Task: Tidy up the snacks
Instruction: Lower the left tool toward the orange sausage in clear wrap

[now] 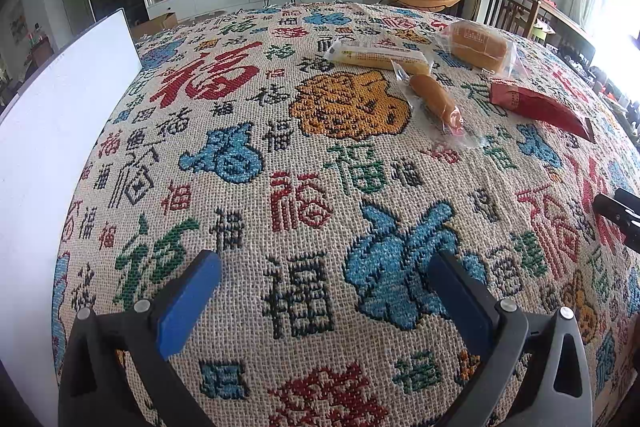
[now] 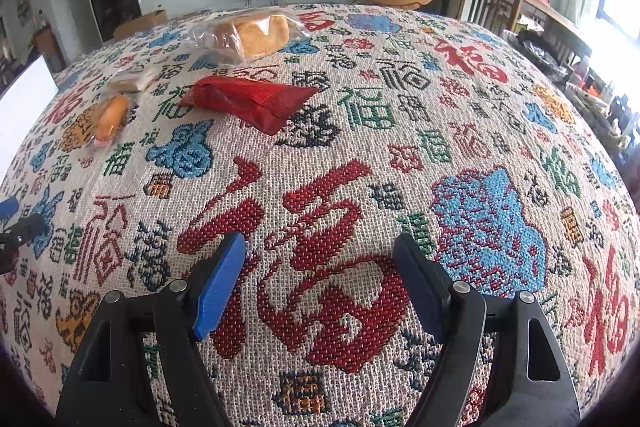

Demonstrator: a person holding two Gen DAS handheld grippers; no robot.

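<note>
Ahead-left of the right gripper (image 2: 318, 279), nearer than the left gripper (image 1: 324, 297), lay the red foil snack packet (image 2: 252, 101) on the woven-cloth table (image 2: 440, 115), long axis crosswise; both jaws wide open, empty.

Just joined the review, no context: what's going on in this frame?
Nothing is being handled yet. The left gripper and right gripper both hover over the patterned tablecloth with jaws open and empty. Four wrapped snacks lie loose ahead: a red packet, a bagged bread loaf, a long yellow pack and a small sausage bun. A white board stands at the left edge. Sorting hasn't visibly started.
</note>
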